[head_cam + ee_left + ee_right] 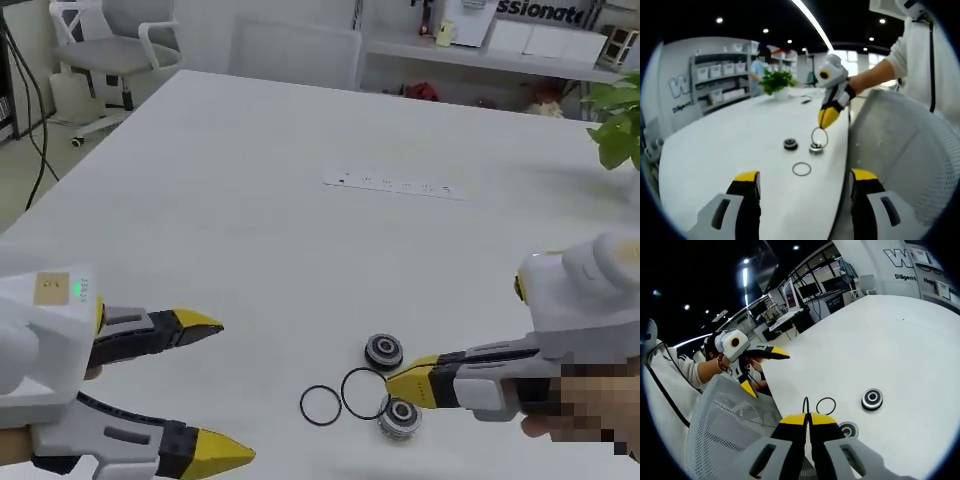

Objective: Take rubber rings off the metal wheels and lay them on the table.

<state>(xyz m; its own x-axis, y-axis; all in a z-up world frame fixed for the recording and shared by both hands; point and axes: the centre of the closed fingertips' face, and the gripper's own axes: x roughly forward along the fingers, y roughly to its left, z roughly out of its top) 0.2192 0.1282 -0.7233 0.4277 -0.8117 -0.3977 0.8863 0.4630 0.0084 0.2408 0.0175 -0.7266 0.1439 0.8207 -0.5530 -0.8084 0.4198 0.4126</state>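
My right tool (396, 386) pinches a rubber ring (362, 393) beside the nearest metal wheel (400, 417), ready to lay it on the bench (250, 200); my left tool (215, 390) hangs spread, apart.

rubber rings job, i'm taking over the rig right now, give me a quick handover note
Left gripper: open, holding nothing, near the table's front edge.
Right gripper: shut on a rubber ring, held low between the far wheel and the near wheel.
A loose ring lies flat on the table, left of the wheels in the head view.
Done: one ring laid down, one more in the jaws.
Left: lay the held ring on the table. I cannot tell if either wheel bears another ring, so check.
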